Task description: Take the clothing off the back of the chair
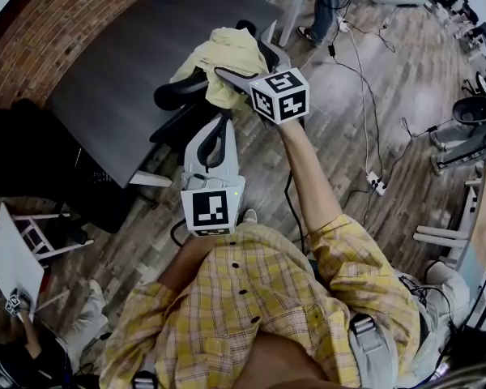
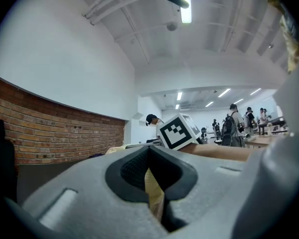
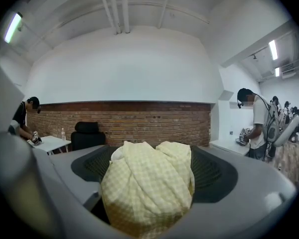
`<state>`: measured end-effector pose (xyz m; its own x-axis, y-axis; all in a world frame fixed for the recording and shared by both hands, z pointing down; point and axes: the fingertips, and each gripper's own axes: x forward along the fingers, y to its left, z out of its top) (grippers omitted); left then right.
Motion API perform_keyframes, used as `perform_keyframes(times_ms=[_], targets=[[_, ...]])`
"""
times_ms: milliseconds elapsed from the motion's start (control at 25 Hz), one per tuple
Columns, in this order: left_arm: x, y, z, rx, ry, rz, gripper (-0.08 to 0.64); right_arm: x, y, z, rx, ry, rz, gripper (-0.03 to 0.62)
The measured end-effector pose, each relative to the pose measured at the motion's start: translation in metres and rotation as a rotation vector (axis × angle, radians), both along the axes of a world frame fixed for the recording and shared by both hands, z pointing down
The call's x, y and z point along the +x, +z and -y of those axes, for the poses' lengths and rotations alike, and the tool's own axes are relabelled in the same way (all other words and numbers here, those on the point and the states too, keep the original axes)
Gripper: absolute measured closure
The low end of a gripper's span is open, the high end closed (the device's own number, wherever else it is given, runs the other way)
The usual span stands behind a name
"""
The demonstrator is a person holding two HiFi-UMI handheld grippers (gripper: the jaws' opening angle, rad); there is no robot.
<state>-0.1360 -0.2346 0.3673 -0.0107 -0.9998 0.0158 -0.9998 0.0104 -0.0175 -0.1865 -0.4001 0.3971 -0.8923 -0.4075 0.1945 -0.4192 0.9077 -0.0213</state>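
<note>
The clothing (image 3: 147, 188) between the right gripper's (image 1: 227, 83) jaws is thin woven cloth in a pale yellow check, matt, soft and crumpled. The jaws of both grippers are smooth, matt grey plastic, lined with black, finely ribbed pads. A sliver of the same cloth is pinched in the left gripper (image 2: 152, 183). The cube (image 1: 279, 96) behind the right jaws has flat matt print. The chair (image 1: 178, 96) under the cloth is black plastic with a dull sheen. Beyond the right jaws the wall (image 3: 149, 121) is rough brick. The table (image 1: 121, 79) beside the jaws is dark and matt, and the floor (image 1: 348, 136) below them is wood-look planks, faintly glossy.
</note>
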Motion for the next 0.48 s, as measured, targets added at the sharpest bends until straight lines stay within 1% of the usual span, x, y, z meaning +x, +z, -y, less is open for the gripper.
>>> perform_keyframes(times_ms=[200,320,480], targets=[[-0.001,0.0,0.003,-0.005,-0.002,0.001,0.56,-0.008,0.013,0.011,-0.047,-0.013,0.016,0.089],[-0.003,0.002,0.004,-0.01,-0.006,0.002,0.56,-0.009,0.016,0.013,-0.081,-0.016,0.047,0.092],[-0.005,0.004,0.004,-0.017,-0.013,0.004,0.56,-0.008,0.015,0.016,-0.076,-0.006,0.06,0.097]])
